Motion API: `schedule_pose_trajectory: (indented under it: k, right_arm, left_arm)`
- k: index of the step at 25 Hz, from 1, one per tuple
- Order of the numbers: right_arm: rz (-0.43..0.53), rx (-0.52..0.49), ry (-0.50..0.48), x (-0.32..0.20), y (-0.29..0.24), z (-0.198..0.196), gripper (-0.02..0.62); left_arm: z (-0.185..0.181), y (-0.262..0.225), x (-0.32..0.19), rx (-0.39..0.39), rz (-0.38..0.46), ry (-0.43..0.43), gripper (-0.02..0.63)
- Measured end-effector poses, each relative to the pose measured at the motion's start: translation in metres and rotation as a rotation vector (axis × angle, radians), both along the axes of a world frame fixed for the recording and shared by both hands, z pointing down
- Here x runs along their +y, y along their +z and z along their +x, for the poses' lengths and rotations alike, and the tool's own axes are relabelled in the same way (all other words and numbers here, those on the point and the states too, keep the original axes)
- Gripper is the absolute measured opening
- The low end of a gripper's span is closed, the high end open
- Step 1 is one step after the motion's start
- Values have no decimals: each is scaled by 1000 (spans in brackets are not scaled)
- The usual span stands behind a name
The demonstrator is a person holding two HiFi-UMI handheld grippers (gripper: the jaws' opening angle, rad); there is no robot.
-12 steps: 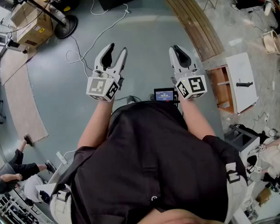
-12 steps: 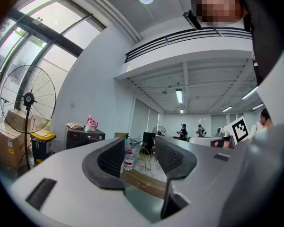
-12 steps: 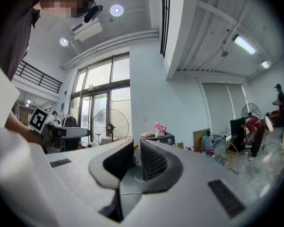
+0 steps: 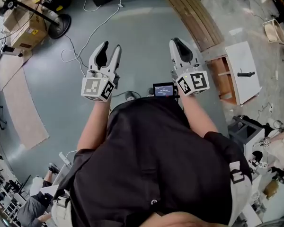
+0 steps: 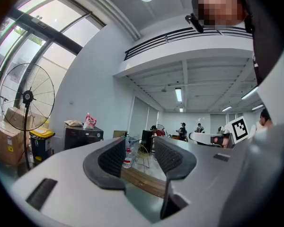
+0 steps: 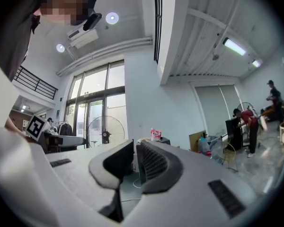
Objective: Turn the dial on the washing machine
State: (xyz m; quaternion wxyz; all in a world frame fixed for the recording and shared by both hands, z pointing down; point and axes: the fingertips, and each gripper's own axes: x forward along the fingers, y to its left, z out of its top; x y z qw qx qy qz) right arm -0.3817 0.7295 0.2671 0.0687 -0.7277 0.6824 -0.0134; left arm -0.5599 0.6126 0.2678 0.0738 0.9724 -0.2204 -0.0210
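Head view: shows the left gripper (image 4: 110, 46) and the right gripper (image 4: 177, 42) held side by side, well apart, above the grey floor (image 4: 142, 27), each with its marker cube turned toward the person's dark shirt (image 4: 151, 160). Shows the left fingers spread and the right fingers drawn together. Places a small lit screen (image 4: 164, 90) between the two forearms, a cardboard box (image 4: 21, 30) and a fan (image 4: 57, 25) at the far left corner of the floor, and wooden planks (image 4: 194, 18) and a white cabinet (image 4: 244, 74) along its right edge. Left gripper view: shows the fingers (image 5: 111, 157) open, with only the distant room between them. Sets the fan, a yellow bin (image 5: 40, 135) and a dark box-shaped unit (image 5: 83, 137) carrying a pink bag (image 5: 89, 121) by the far wall, left of the fingers. Leaves open whether that unit is the washing machine, being too small and far to tell a dial on it. Right gripper view: shows the fingers (image 6: 154, 167) almost closed, with only a slit between the pads, gripping nothing. Sets the pink bag far behind, just over the fingertips, and a person in red (image 6: 248, 119) at far right.
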Motion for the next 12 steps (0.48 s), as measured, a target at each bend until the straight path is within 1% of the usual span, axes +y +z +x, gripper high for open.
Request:
schedule_pose_trajectory:
  k: [5,12]
  right_arm:
    - [0,-27,8,17,6,22,49]
    - [20,-55,-13,39,13,45,49]
  left_arm:
    - [17,0,16,-1,1,-1,172]
    - [41,7,37,-10,-9,-2,170]
